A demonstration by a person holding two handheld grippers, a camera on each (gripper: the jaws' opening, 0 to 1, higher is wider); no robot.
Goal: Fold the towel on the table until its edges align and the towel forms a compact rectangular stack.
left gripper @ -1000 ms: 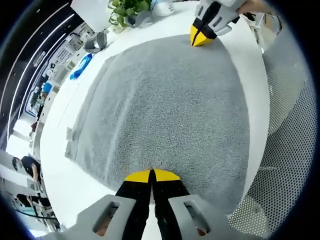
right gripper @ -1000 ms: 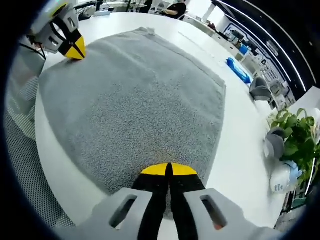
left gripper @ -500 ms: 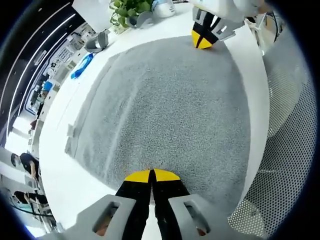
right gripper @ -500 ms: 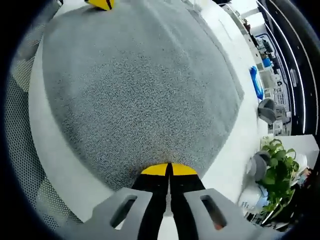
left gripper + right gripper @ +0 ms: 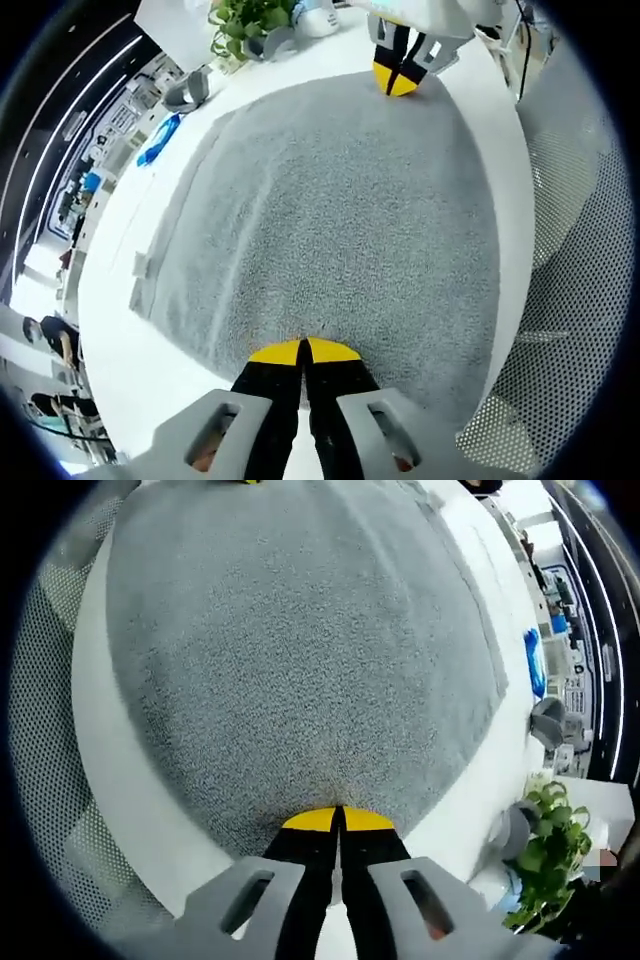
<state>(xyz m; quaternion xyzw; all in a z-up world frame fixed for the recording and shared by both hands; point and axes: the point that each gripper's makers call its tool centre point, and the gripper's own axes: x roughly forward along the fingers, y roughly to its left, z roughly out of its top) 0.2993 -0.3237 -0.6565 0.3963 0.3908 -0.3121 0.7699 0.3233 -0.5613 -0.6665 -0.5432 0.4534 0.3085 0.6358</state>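
Note:
A grey towel [image 5: 330, 220] lies spread flat on the white table [image 5: 110, 340]. My left gripper [image 5: 303, 350] is shut, its yellow-tipped jaws pinching the towel's near corner. The right gripper [image 5: 399, 78] shows at the top of the left gripper view, shut on the corner at the far end of the same edge. In the right gripper view the towel [image 5: 300, 650] spreads wide below the camera, and my right gripper [image 5: 338, 820] is shut on its edge. A sliver of the left gripper's yellow tip [image 5: 243, 482] peeks in at the top.
A potted plant [image 5: 250, 20], a grey object [image 5: 190, 88] and a blue object [image 5: 160, 140] stand on the table beyond the towel's far side. A mesh chair [image 5: 570, 300] sits close to the table edge beside the grippers. The plant [image 5: 545, 860] also appears in the right gripper view.
The right gripper has tilted and risen, so its view now looks more steeply down on the towel. The left gripper has barely moved. Both stay shut on the towel.

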